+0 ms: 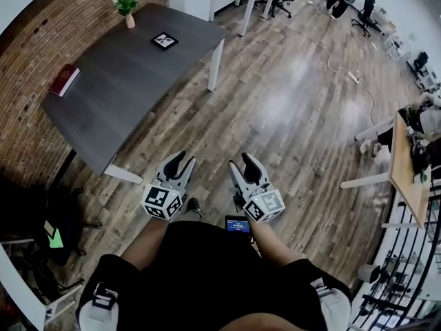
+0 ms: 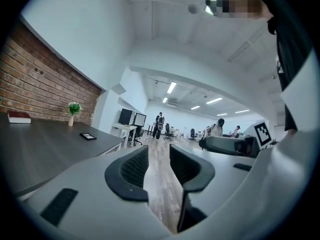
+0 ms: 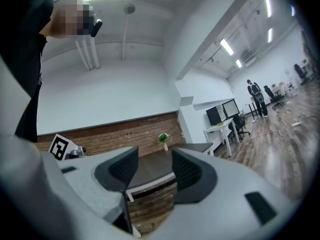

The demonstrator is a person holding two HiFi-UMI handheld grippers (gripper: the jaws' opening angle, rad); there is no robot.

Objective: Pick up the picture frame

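Left hand-held gripper (image 1: 184, 161): jaws apart, nothing between them, held low over the wood floor.
Right hand-held gripper (image 1: 241, 163): just beside it, also parted and empty.
Dark grey rectangular counter with white legs (image 1: 117, 81): ahead and left of both.
Small black-bordered picture frame (image 1: 164, 41): lies on the counter's far part, well apart from either hand-held gripper.
Risk: a flat-lying frame likely offers only thin edges, so the jaws may skid it across the counter; the small green plant in a pale vase (image 1: 127, 7) just beyond could be knocked.
Hard to make out: the frame's picture is too small to read, and the right gripper view does not show the frame.
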